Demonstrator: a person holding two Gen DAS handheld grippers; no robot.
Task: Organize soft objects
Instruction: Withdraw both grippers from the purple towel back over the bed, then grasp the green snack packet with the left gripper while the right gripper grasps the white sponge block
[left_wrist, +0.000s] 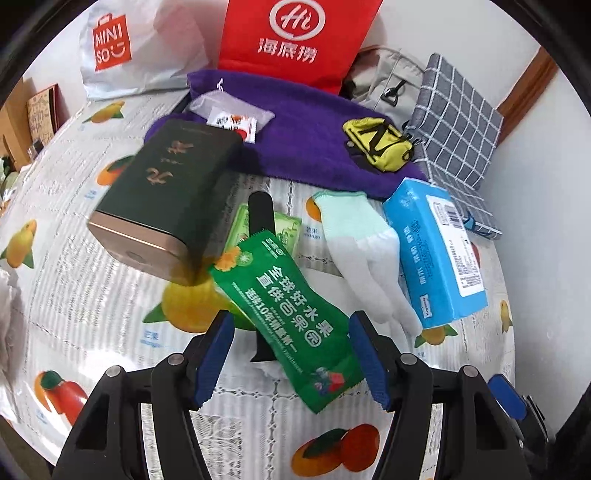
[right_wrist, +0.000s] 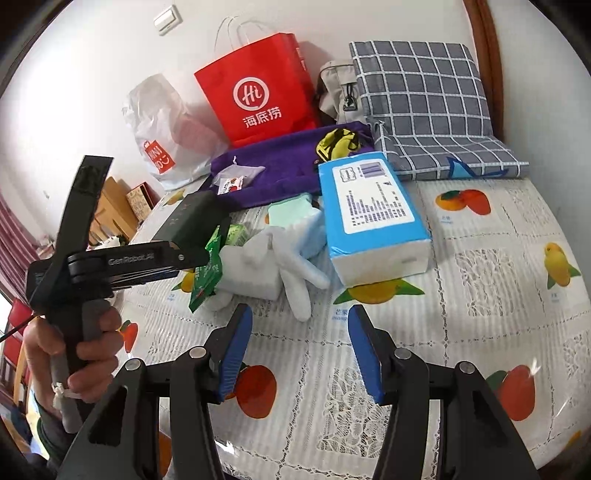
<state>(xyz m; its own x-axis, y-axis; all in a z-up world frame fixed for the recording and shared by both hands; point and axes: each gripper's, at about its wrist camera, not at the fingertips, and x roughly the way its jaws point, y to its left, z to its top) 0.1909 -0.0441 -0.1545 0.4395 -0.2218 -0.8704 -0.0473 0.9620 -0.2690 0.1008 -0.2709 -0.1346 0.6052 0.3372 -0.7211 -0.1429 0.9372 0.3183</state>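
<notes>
Green printed plastic sachet (left_wrist: 286, 325) runs upper left to lower right between half-open left tongs (left_wrist: 291, 360), seemingly untouched; right tongs (right_wrist: 299, 354) half-open, empty

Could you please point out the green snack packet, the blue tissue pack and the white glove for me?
green snack packet (left_wrist: 286, 317): left wrist view, middle of its printed face.
blue tissue pack (right_wrist: 373, 206): right wrist view, on its white label.
white glove (left_wrist: 364, 240): left wrist view, on the palm.
</notes>
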